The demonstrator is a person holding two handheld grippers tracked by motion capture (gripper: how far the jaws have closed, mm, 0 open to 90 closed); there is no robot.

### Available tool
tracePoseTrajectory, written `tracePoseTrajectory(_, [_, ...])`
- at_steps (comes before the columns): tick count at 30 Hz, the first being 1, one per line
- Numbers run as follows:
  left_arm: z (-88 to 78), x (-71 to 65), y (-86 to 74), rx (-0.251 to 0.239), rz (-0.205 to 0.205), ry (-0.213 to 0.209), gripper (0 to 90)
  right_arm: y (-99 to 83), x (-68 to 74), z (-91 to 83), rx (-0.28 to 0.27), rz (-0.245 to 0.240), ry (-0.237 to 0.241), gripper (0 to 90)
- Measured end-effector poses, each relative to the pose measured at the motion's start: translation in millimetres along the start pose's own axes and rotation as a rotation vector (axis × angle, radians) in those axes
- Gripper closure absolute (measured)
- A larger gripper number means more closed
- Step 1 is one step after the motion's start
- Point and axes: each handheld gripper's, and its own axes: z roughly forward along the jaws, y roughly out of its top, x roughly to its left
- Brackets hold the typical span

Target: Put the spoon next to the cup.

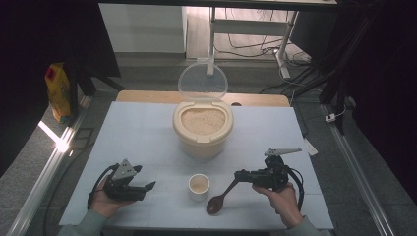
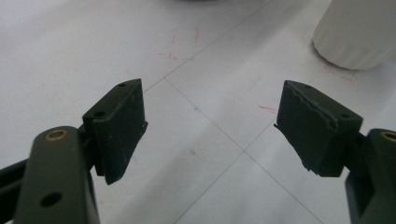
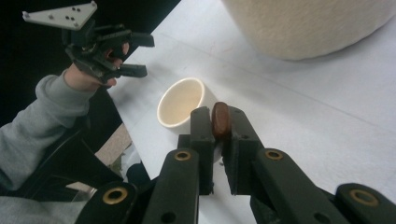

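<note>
White worktop (image 1: 147, 132) carries a rice bin (image 1: 202, 129) with its lid up at the centre and a small cup (image 1: 199, 187) in front of it. Right gripper (image 3: 214, 122) is clamped on a brown spoon (image 1: 220, 196), whose bowl rests beside the cup. Left gripper (image 2: 210, 126) hovers left of the cup, jaws wide apart and holding nothing.

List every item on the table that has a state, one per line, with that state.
Rice container: lid flipped up, open, filled with rice.
Small cup: upright, a little rice at its bottom.
Wooden spoon: handle clamped in the right gripper, bowl resting on the table.
Left gripper: jaws wide apart, empty, above the table.
</note>
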Motion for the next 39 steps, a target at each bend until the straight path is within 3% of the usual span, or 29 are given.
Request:
tracePoseTrajectory(8, [0.2,-0.1,0.0,0.001,0.0,0.0,23.5,2.3,-6.3,10.4,0.001,0.012,0.006,81.7])
tracePoseTrajectory(23, [0.1,0.2,-0.6,0.003,0.002,0.002,23.5,6.6,-30.6,35.8,-0.026,0.042,-0.067,75.0])
tracePoseTrajectory(39, [0.6,0.0,-0.8,0.005,0.003,0.002,23.5,7.5,-50.6,65.2,0.035,0.059,-0.168,65.2])
